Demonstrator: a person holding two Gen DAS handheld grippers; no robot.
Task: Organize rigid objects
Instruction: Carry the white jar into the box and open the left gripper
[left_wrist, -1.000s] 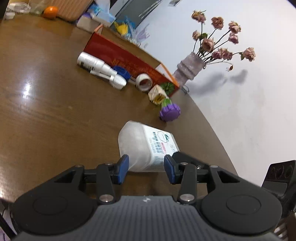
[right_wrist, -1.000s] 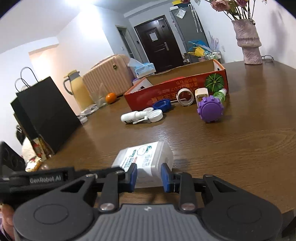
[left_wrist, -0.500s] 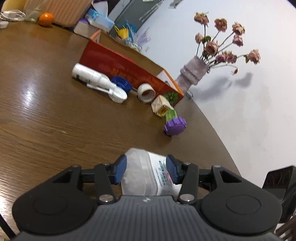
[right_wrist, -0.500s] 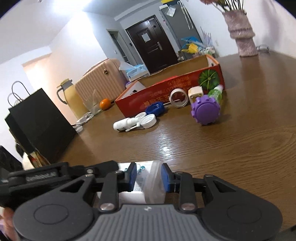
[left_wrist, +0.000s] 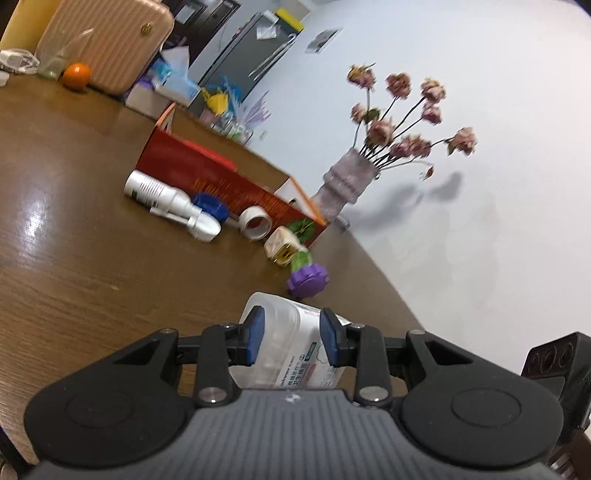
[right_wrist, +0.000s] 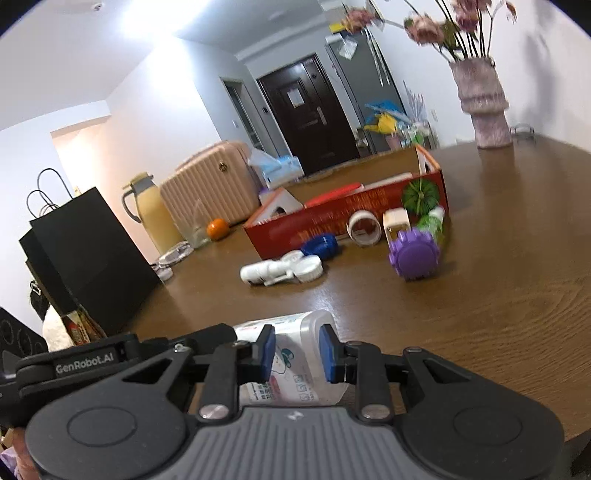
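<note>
Change: a second ago the translucent plastic container (left_wrist: 284, 343) lay on the table ahead of both grippers; now it sits between both sets of blue pads and the far clutter looks lower and farther in each view.
Left gripper (left_wrist: 291, 341): jaws closing, pads pressed on the container's two sides near its rounded end.
Right gripper (right_wrist: 297, 352): jaws closing, narrow, pads pinching the other end of the same container, over its printed label.
Container: near edge of the wooden table (left_wrist: 74, 266), lying on its side, label with coloured print facing up; whether it touches the tabletop I cannot tell.
Red cardboard box (right_wrist: 332, 221): far across the table, open top, long side facing the grippers.
In front of the box: white bottle (left_wrist: 162, 195) lying down, blue cap (right_wrist: 320, 245), roll of tape (right_wrist: 365, 229), small cream box (left_wrist: 282, 249), purple knobbed lid (right_wrist: 414, 256) nearest.
Vase of dried roses (left_wrist: 347, 184): right of the box, by the wall.
Far left: orange (left_wrist: 76, 75), pink suitcase (right_wrist: 210, 188), black paper bag (right_wrist: 85, 258).
</note>
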